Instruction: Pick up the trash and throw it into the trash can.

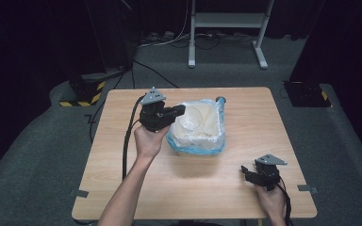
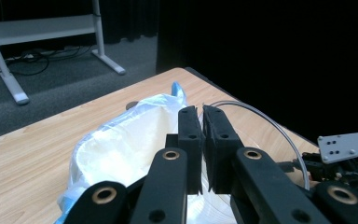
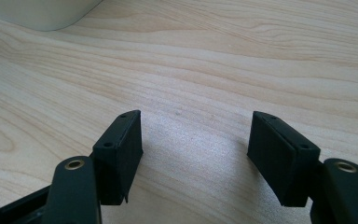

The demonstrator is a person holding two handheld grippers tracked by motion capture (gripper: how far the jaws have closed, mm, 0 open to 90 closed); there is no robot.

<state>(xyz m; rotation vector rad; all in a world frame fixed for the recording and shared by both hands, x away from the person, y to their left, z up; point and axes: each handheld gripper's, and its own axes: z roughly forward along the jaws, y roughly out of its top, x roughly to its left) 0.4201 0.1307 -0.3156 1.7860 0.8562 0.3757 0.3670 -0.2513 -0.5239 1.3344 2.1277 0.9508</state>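
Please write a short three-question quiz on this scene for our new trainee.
1. True or false: the right gripper holds its jaws wide apart over bare table.
2. What is the left gripper clamped on? A) the rim of a clear plastic cup B) a cable C) nothing
3. Fill in: the white bin at the table's middle is lined with a pale ____ plastic bag.

Key: 1 true; 2 A; 3 blue.
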